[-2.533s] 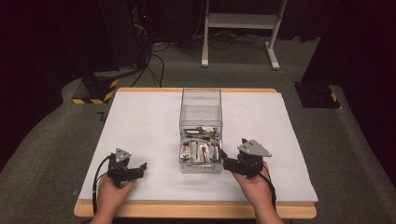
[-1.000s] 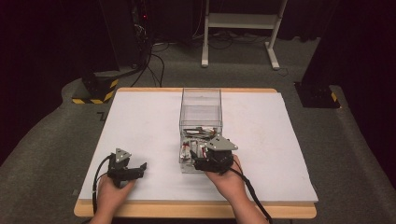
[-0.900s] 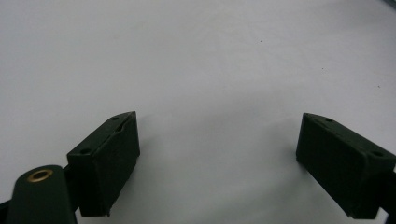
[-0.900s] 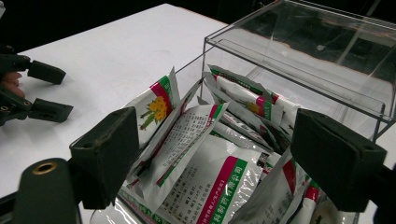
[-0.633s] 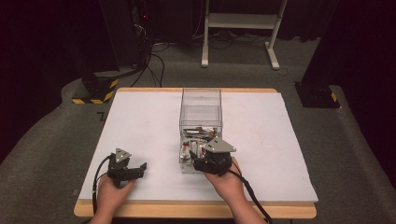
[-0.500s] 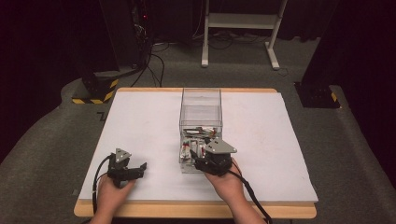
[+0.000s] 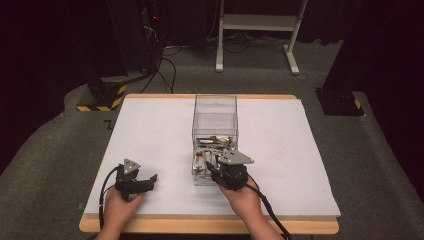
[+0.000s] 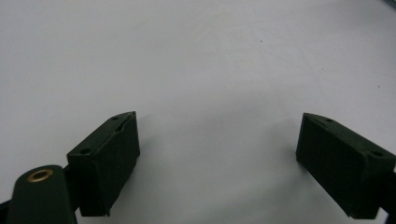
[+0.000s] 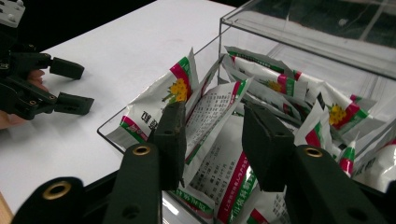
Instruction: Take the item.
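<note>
Right gripper view: the right gripper (image 9: pixel 212 140), jaws apart, straddles an upright white printed sachet (image 9: pixel 212 123) pointing toward twelve o'clock in the clear plastic box (image 9: pixel 299 35); the left gripper (image 8: pixel 217 161) rests wide open, well apart.

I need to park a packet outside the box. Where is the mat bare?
The white mat is bare left of the clear box, beyond the left claw, and also right of the box toward the mat's right edge. It is crowded in the box's near end, where the right claw straddles the packets.
</note>
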Available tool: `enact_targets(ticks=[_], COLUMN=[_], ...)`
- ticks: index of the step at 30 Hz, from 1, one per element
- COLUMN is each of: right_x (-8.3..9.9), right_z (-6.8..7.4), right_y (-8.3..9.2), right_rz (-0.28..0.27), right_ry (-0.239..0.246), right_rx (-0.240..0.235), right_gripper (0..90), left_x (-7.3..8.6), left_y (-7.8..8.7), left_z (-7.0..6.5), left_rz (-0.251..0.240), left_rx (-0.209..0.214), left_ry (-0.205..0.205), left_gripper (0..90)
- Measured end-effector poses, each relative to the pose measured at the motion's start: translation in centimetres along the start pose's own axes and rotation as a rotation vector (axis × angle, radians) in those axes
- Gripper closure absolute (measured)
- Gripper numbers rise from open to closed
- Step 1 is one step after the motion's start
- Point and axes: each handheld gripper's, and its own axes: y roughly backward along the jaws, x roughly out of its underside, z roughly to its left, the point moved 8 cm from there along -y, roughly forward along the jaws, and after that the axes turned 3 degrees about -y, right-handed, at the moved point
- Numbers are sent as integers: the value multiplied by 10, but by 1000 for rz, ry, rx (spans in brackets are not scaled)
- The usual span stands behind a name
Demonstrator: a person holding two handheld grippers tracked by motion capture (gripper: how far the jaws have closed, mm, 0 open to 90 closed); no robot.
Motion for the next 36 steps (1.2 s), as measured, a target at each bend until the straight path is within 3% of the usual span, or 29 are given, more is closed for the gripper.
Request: enact_targets(ticks=[8,17,23,36], right_x=[8,10,9,1], right_z=[2,1,-2,-5], right_y=[-3,-5,-4,6], right_rz=[43,47,35,-38], right_ry=[-41,-20,-4,6], right_rx=[-11,14,6,23], right_gripper=[667,778,894,900], left_x=[0,0,0,0], left_y=[0,0,0,0], left_z=[0,0,0,0], left_rz=[0,0,0,0], left_rx=[0,0,0,0], left_ry=[0,0,0,0], left_gripper=[135,135,136,135])
